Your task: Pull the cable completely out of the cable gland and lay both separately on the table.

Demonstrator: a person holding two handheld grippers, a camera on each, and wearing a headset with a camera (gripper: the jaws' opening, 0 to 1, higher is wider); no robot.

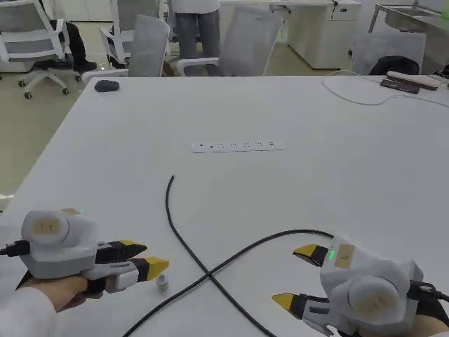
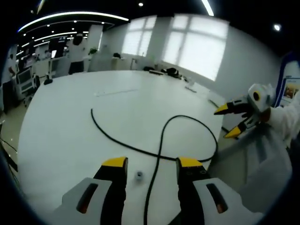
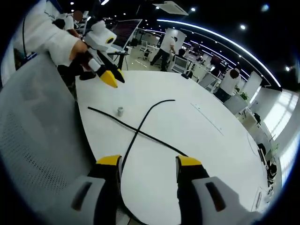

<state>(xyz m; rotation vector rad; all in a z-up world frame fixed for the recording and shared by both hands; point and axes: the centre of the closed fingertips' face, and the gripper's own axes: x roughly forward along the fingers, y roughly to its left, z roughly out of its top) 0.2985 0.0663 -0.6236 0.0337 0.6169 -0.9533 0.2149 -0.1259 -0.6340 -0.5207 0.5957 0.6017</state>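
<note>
A long black cable (image 1: 184, 242) lies on the white table (image 1: 280, 182), looping and crossing over itself near the front (image 1: 208, 274). The small grey cable gland (image 1: 162, 282) stands alone on the table, apart from the cable. My left gripper (image 1: 151, 257) hovers open and empty just left of and above the gland. My right gripper (image 1: 291, 276) is open and empty at the front right, close to the cable's loop. In the left gripper view the gland (image 2: 139, 175) sits just ahead between the jaws beside the cable (image 2: 159, 145). The right gripper view shows the gland (image 3: 120, 111) and the crossing cable (image 3: 137, 131).
A white strip (image 1: 238, 146) lies mid-table. A dark mouse (image 1: 106, 86) rests at the far left, and a thin white cord (image 1: 365, 100) with dark items (image 1: 410, 81) at the far right. Office chairs (image 1: 242, 42) and a standing person (image 1: 196, 28) are beyond the far edge.
</note>
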